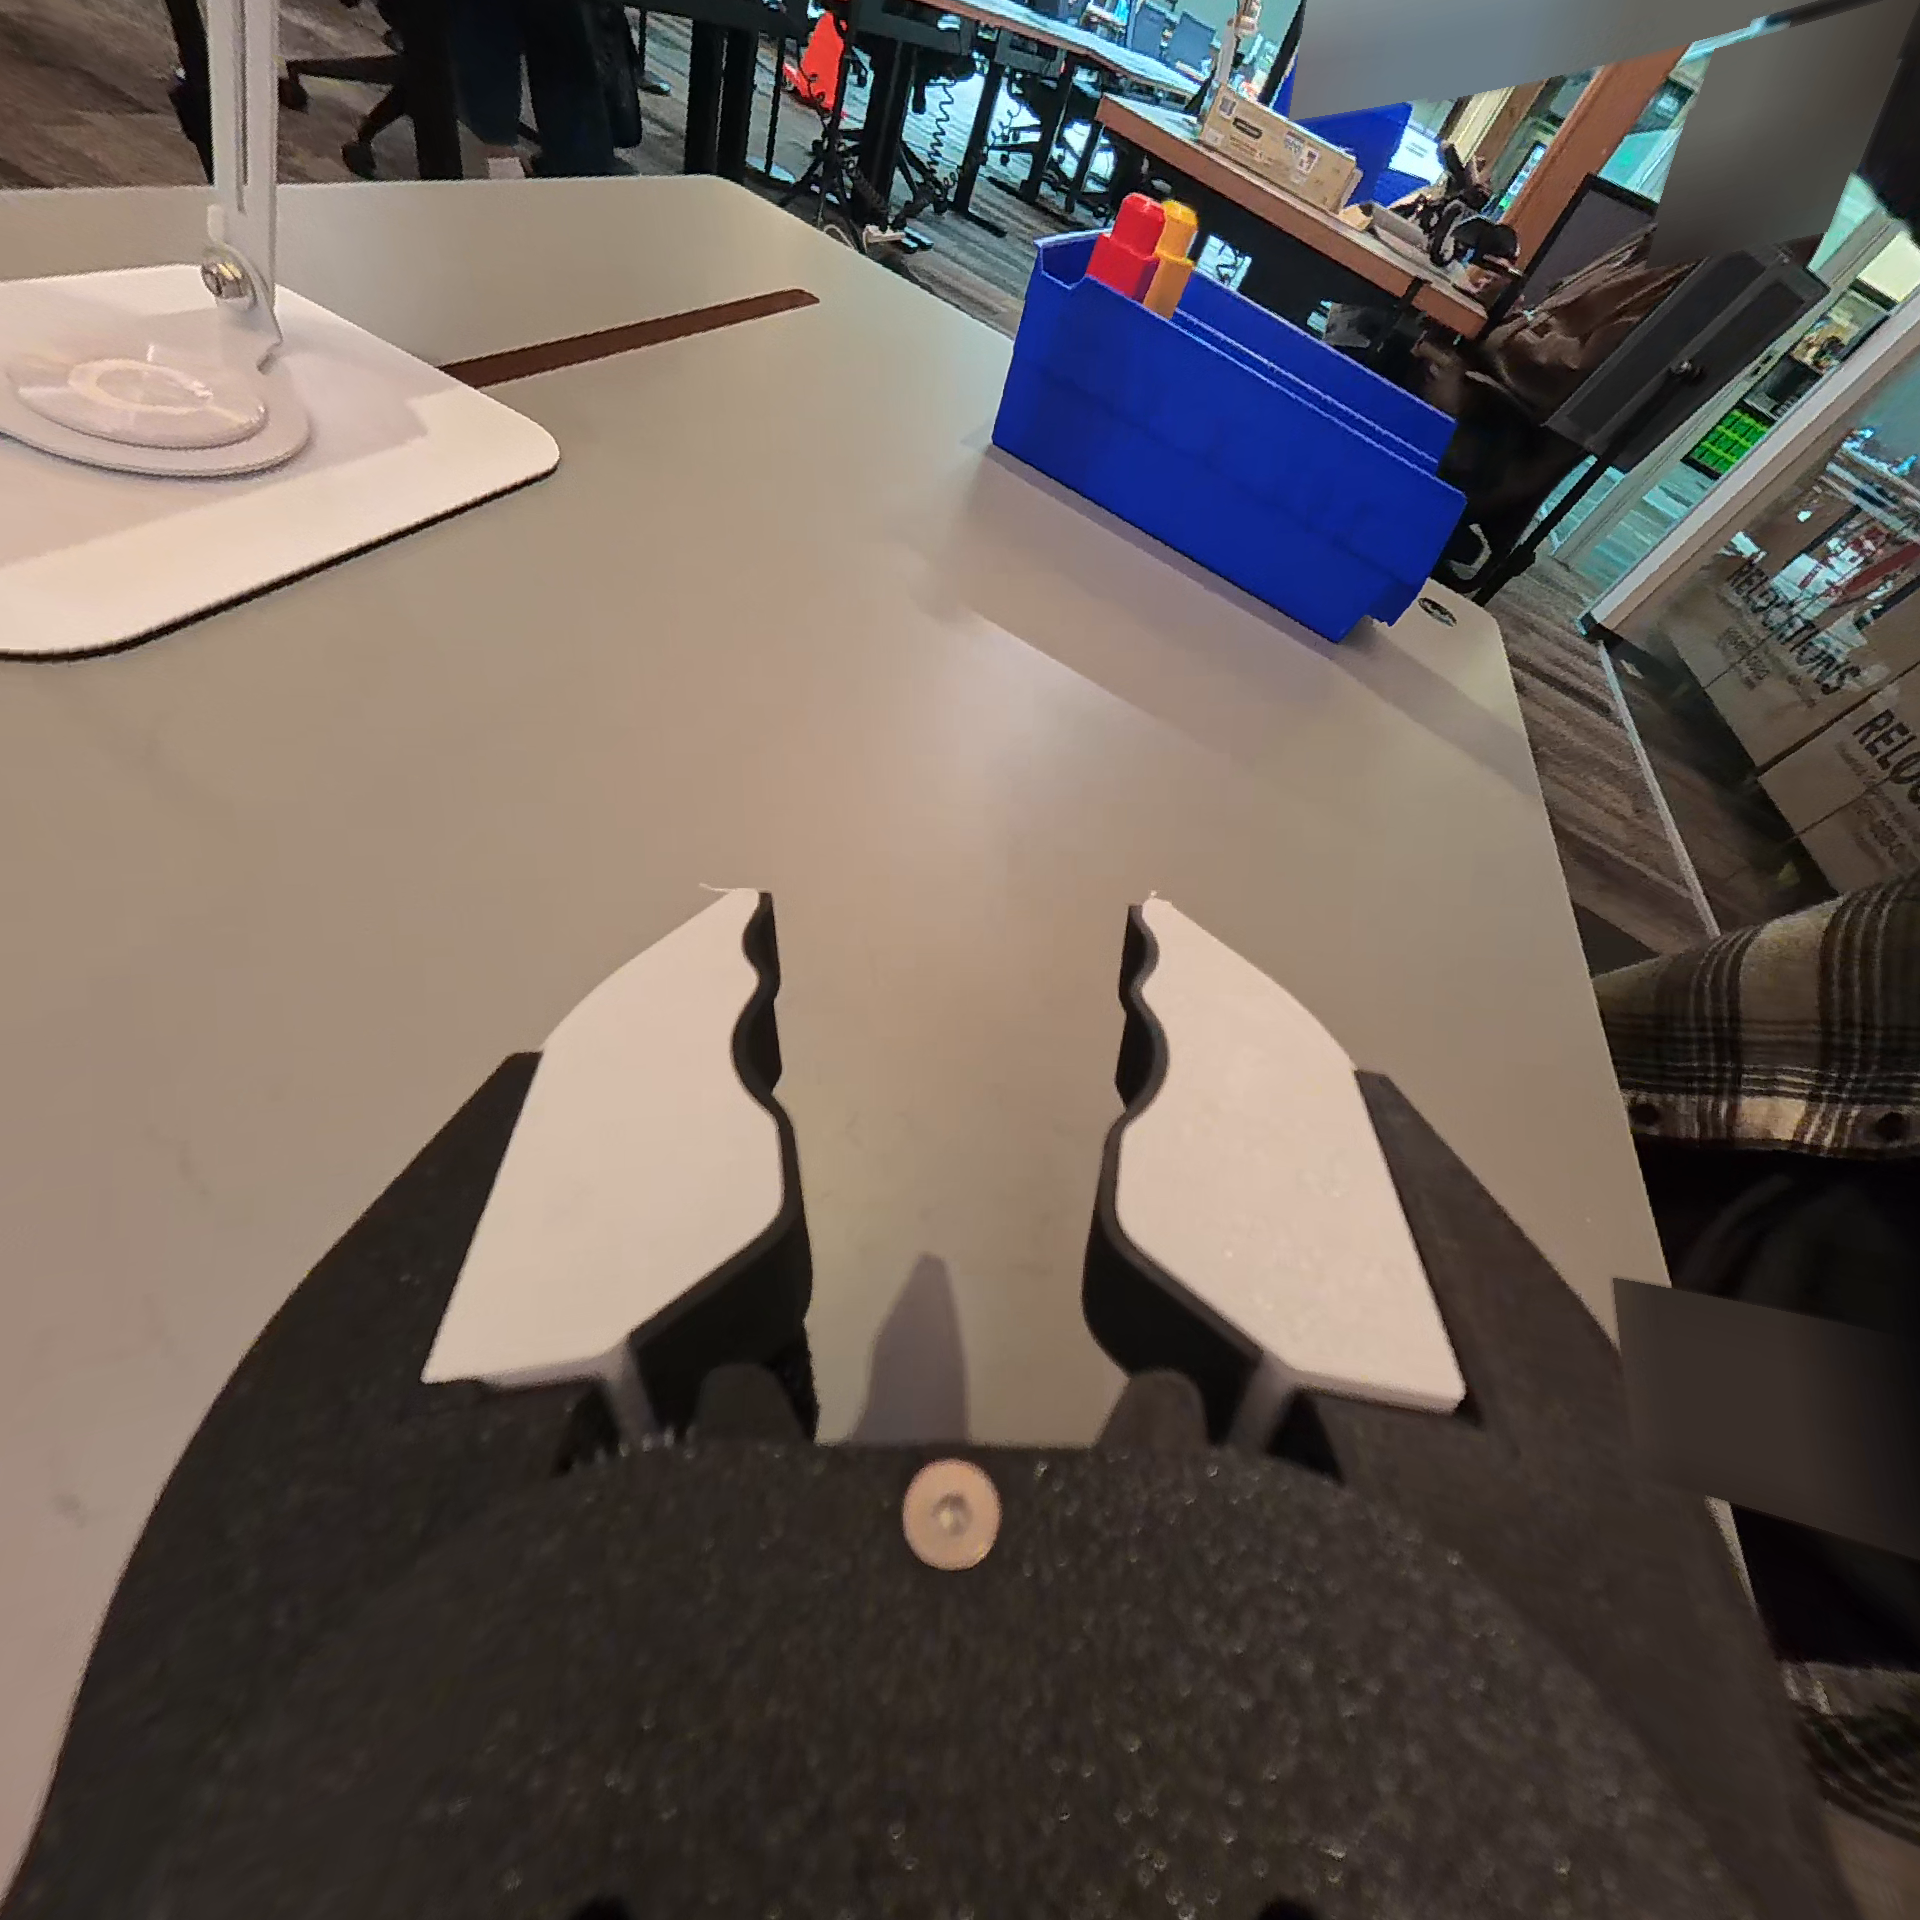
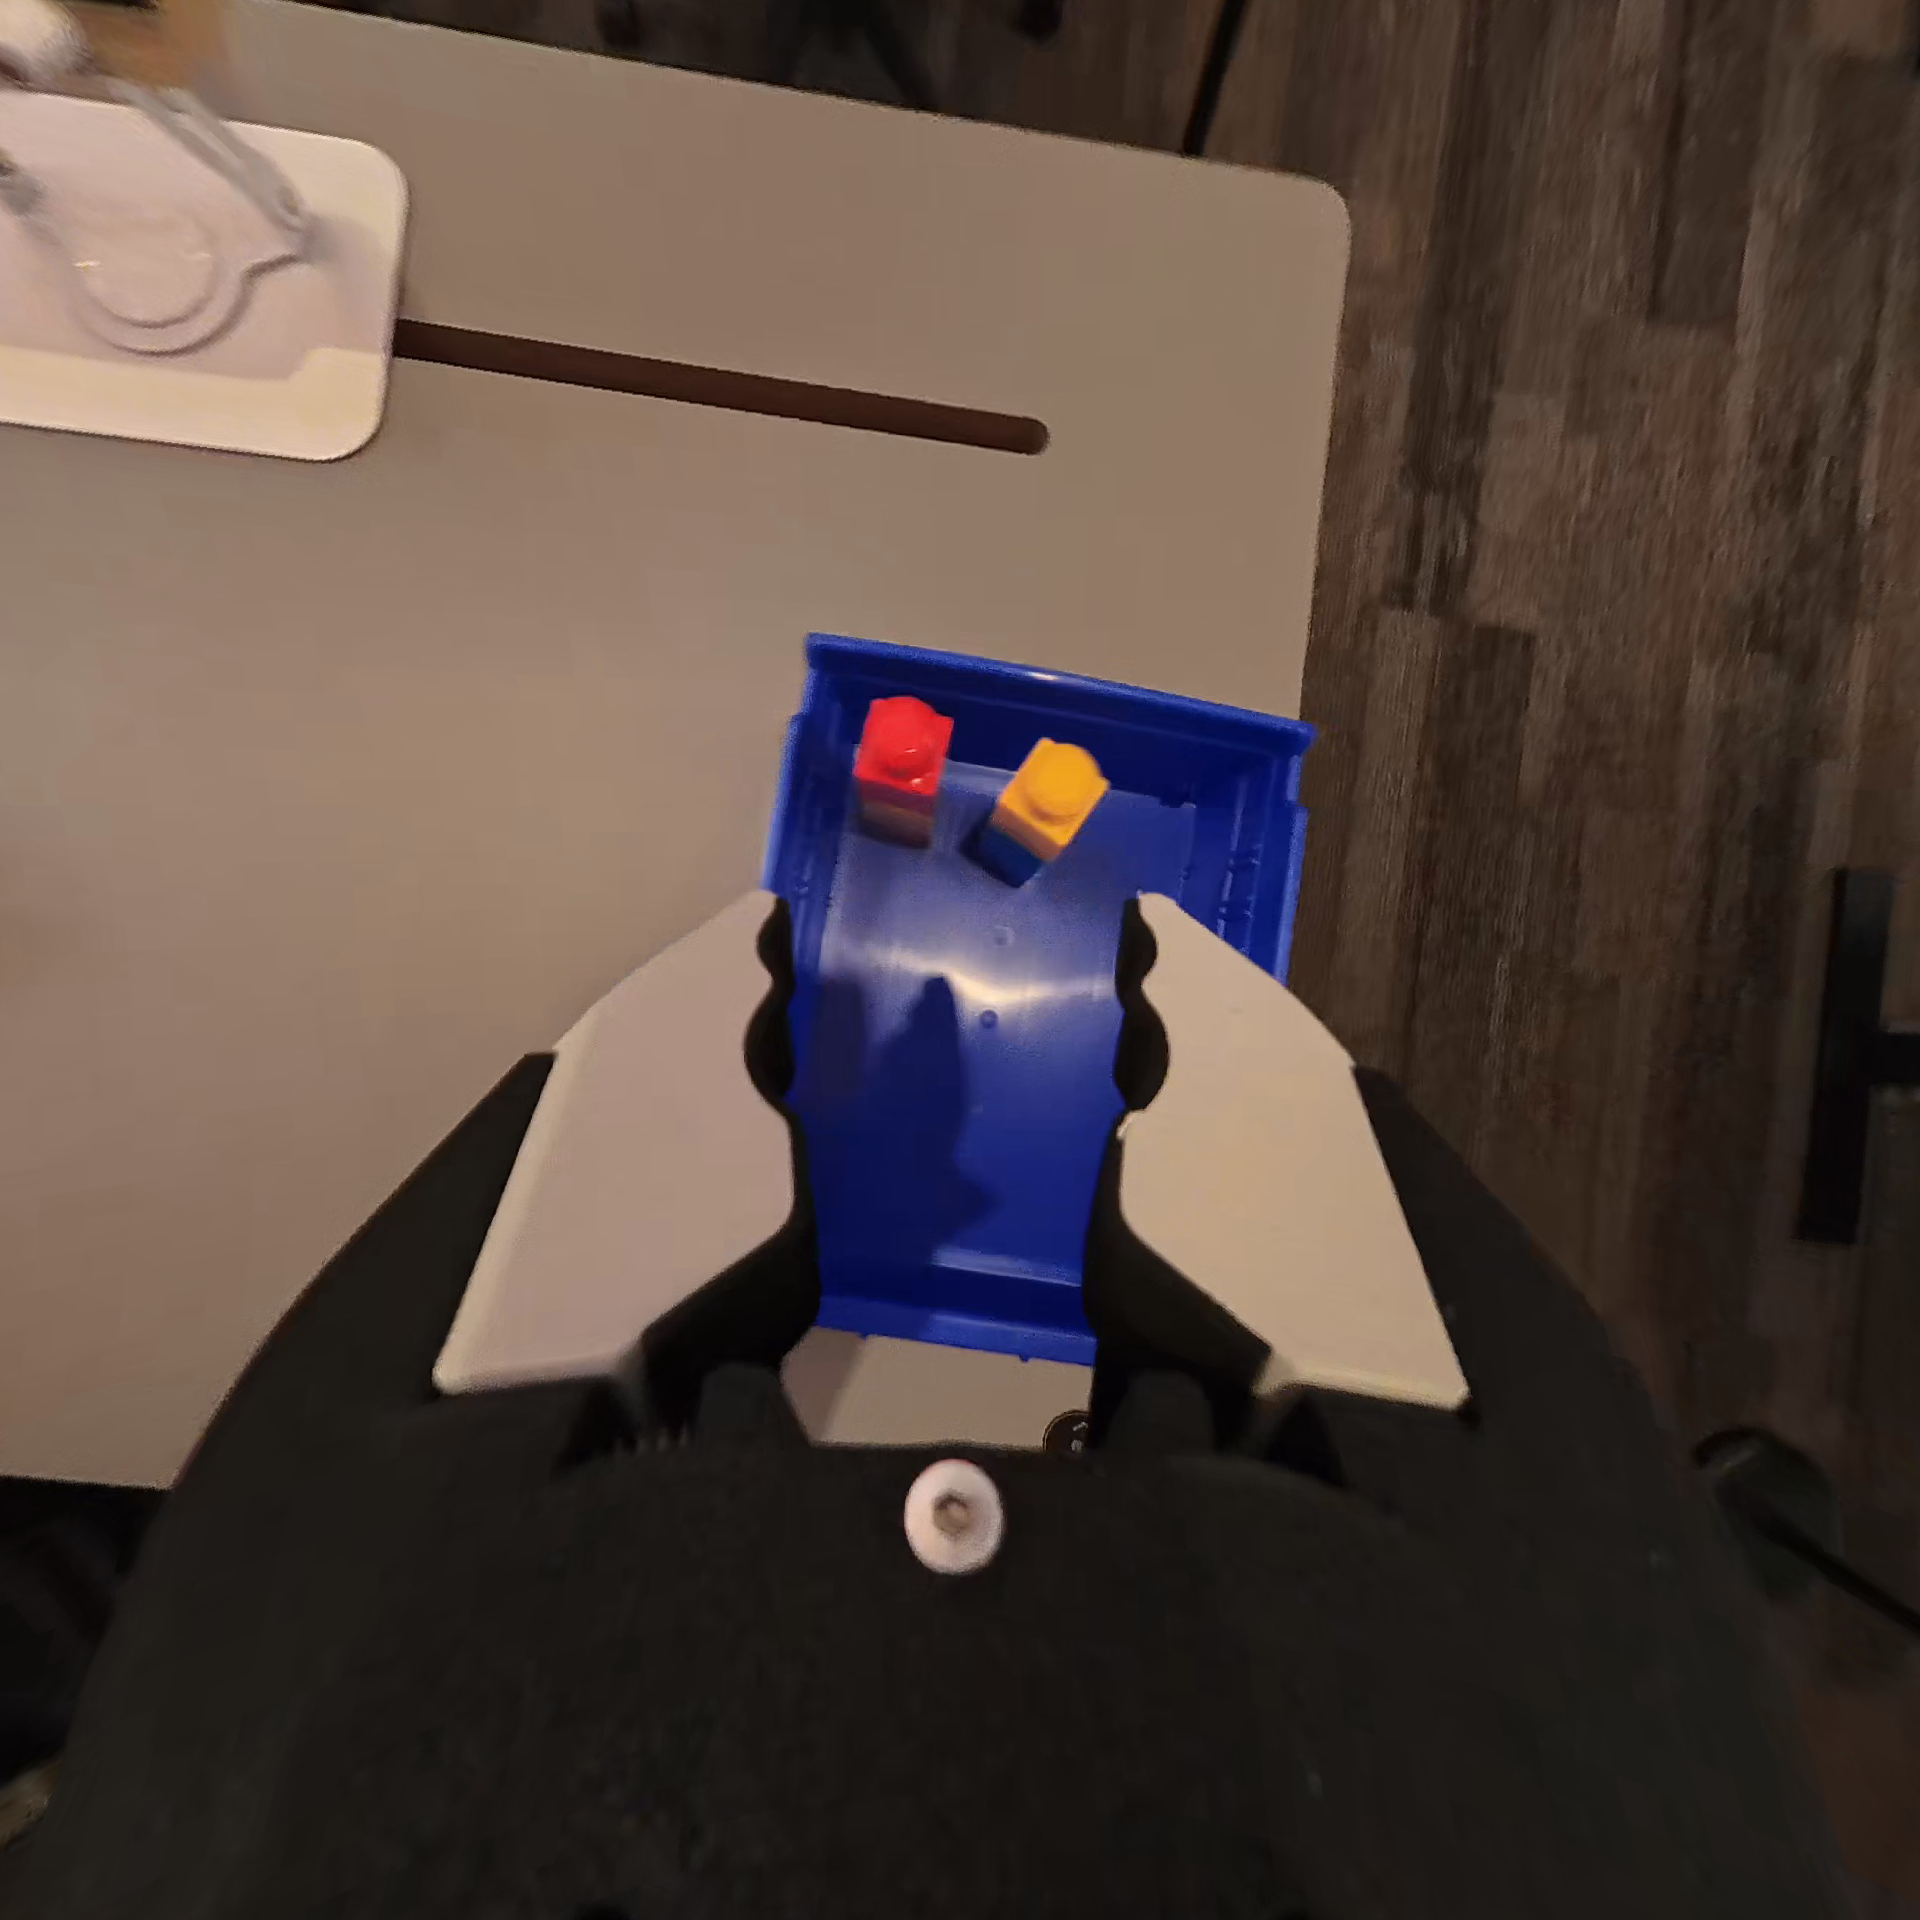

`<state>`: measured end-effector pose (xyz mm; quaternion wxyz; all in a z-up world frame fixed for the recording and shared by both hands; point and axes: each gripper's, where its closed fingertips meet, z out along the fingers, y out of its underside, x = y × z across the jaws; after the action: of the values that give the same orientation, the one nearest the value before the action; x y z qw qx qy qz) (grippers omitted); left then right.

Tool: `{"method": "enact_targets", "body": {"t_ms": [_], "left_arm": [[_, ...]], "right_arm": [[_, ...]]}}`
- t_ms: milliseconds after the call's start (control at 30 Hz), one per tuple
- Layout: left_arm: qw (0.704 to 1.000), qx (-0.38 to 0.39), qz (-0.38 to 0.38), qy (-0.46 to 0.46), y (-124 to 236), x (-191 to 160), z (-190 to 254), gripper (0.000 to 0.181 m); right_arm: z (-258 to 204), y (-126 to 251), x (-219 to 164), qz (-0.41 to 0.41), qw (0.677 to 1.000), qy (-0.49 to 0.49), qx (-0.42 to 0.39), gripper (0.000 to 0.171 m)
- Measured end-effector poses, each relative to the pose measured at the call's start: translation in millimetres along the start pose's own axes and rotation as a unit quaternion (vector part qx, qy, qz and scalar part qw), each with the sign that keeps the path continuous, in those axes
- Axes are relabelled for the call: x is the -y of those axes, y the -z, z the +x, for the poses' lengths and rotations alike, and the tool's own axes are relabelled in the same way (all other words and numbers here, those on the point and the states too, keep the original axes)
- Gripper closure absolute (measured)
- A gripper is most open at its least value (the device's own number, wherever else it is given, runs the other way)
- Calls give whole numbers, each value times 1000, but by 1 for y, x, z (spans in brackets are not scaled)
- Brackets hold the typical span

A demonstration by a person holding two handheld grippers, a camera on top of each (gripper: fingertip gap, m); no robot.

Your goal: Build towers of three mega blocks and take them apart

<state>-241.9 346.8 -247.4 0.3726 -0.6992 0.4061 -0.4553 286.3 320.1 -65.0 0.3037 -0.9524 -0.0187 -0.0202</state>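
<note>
Two block towers stood upright in the blue bin (image 2: 1039,1091), both at its far end. In the right wrist view the red-topped tower (image 2: 902,764) sat at 11 o'clock from the bin's centre, close to the left wall and the back wall. The orange-topped tower (image 2: 1044,805) sat at 1 o'clock, just beside the first but apart from it, turned at an angle, with a blue block visible beneath its orange cap. The layers below the red cap were foreshortened; their count could not be confirmed.

The right gripper (image 2: 951,904) was positioned above the bin, looking almost straight down. Its jaws stood wide apart and held nothing; the bin floor was visible between them. The fingertips lay at 6 o'clock from both towers, clear of them.

The left gripper (image 1: 948,899) was held low over the grey table (image 1: 727,727), with jaws likewise spread wide and empty. Bare tabletop showed between the fingers. In the left wrist view the bin (image 1: 1226,457) appeared at 1 o'clock, well apart from the gripper, near the table's right edge. The red tower (image 1: 1127,244) and the orange tower (image 1: 1174,255) projected above its rim.

A white stand base (image 1: 239,468) rested on the table at 10 o'clock from the left gripper. A dark slot (image 1: 634,332) in the tabletop ran from the base towards the bin. A plaid sleeve (image 1: 1766,1018) appeared at 3 o'clock, past the table edge.
</note>
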Motion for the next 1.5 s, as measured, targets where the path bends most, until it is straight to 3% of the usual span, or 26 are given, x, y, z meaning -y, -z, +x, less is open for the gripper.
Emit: {"method": "enact_targets", "body": {"t_ms": [167, 400, 500, 600, 700, 800, 967, 1100, 1200, 1500], "left_arm": [[1000, 11, 7, -8, -2, 8, 3, 119], [998, 37, 45, -39, 9, 54, 54, 117], [995, 69, 45, -52, 37, 73, 75, 117], [986, 151, 17, -70, 93, 81, 70, 117], [967, 250, -20, -46, 169, 68, 43, 118], [939, 336, -66, 19, 249, 32, 11, 118], [909, 390, -134, 62, 331, -28, -16, 122], [885, 394, -247, 29, 360, -68, -28, 122], [861, 395, -322, -6, 371, -78, -37, 122], [831, 411, -373, 21, 367, -51, -84, 126]], "right_arm": [[-74, 18, -37, 67, 994, 75, 43, 98], [-210, -11, -120, 123, 963, 137, 197, 99], [-252, -23, -140, 137, 947, 144, 252, 105], [-279, -32, -151, 146, 937, 142, 285, 106], [-296, -41, -158, 149, 929, 144, 306, 106], [-307, -45, -162, 153, 921, 143, 328, 107], [-315, -50, -165, 163, 912, 139, 349, 112], [-319, -55, -171, 156, 911, 138, 356, 112], [-321, -58, -175, 152, 912, 136, 355, 113], [-325, -67, -191, 131, 917, 120, 358, 113]]}}
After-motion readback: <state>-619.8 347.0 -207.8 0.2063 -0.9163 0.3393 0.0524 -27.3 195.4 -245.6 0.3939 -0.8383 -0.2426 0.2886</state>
